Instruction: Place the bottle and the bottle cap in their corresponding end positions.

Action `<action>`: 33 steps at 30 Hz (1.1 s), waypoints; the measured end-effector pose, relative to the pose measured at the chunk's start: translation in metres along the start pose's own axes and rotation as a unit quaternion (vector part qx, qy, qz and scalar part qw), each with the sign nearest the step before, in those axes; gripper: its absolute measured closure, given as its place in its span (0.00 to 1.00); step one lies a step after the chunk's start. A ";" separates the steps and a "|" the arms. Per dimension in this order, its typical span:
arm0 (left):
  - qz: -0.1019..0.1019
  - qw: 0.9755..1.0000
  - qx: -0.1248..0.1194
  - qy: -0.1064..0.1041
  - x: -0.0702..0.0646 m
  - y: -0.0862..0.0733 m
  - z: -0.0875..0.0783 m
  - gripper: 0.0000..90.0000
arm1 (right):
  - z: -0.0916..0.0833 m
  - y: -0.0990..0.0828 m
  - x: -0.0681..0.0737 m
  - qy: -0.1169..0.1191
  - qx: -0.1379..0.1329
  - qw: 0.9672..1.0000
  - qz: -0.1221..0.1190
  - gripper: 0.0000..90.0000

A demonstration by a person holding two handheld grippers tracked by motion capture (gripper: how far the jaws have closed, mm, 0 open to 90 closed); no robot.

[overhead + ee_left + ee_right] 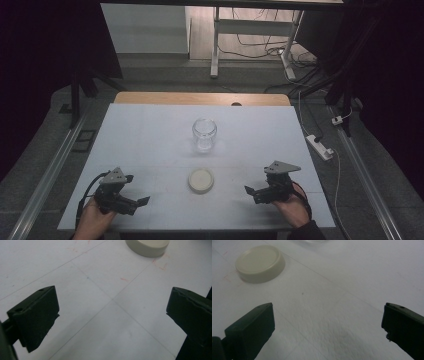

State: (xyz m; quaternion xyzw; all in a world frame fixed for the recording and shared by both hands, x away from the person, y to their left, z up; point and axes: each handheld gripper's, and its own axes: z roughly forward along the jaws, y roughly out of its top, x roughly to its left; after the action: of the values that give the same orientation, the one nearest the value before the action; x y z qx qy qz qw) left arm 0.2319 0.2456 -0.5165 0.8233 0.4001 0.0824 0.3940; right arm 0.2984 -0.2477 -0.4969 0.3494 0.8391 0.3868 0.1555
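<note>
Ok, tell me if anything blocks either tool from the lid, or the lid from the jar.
Nothing visible does. The lid lies on bare table between the left tool and right tool; the jar stands open beyond it.

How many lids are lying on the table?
1: the cream lid lies flat on the white table, in front of the open glass jar, between both grippers.

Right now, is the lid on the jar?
No, the cream lid lies flat on the table, apart from the open glass jar.
</note>
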 end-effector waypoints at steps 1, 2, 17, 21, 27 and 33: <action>-0.004 1.000 0.000 0.002 0.001 -0.002 -0.002 0.00 | -0.003 -0.003 -0.001 -0.003 0.000 1.000 0.002 0.00; -0.006 1.000 0.000 0.004 0.002 -0.004 -0.003 0.00 | -0.006 -0.005 -0.002 -0.005 -0.001 1.000 0.006 0.00; -0.043 0.998 -0.006 0.042 0.009 -0.031 -0.029 0.00 | -0.050 -0.047 -0.018 -0.037 0.003 0.997 0.062 0.00; -0.052 0.997 -0.004 0.051 0.010 -0.038 -0.034 0.00 | -0.055 -0.055 -0.017 -0.037 0.010 0.997 0.070 0.00; -0.066 0.996 0.009 0.060 0.011 -0.046 -0.037 0.00 | -0.064 -0.059 -0.012 -0.047 0.011 0.996 0.072 0.01; -0.069 0.995 0.020 0.064 0.011 -0.047 -0.037 0.00 | -0.068 -0.061 -0.009 -0.052 0.022 0.997 0.061 0.01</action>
State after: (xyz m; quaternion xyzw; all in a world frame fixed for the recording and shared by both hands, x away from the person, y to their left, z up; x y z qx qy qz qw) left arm 0.1943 0.2927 -0.5273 0.7943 0.4818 0.0998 0.3562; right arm 0.2396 -0.3187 -0.4989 0.4232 0.8151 0.3586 0.1674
